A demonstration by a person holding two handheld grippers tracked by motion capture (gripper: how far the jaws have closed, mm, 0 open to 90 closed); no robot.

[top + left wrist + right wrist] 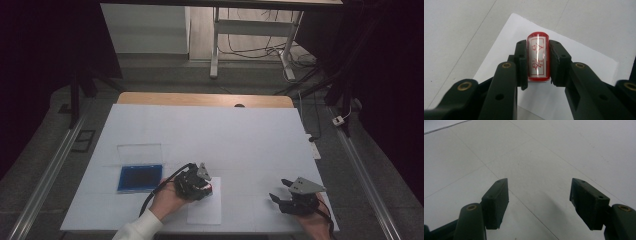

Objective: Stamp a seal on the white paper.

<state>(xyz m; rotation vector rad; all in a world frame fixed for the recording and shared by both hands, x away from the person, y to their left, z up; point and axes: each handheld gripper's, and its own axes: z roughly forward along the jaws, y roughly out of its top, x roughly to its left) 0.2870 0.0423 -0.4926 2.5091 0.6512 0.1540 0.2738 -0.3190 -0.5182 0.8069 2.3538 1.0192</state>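
From the high view we see the left gripper (204, 186) poised over a white sheet of paper (205, 209) beside a blue ink pad (140, 178), the right gripper (283, 194) well apart on the table (240, 140). In the left gripper view its jaws clamp a red stamp (538, 57) above the paper. In the right gripper view we find the jaws spread wide, holding nothing.

One red stamp (538, 56), one white paper sheet (205, 207), one blue ink pad (140, 178), one clear lid (139, 151), two grippers, left (207, 186) and right (280, 194)
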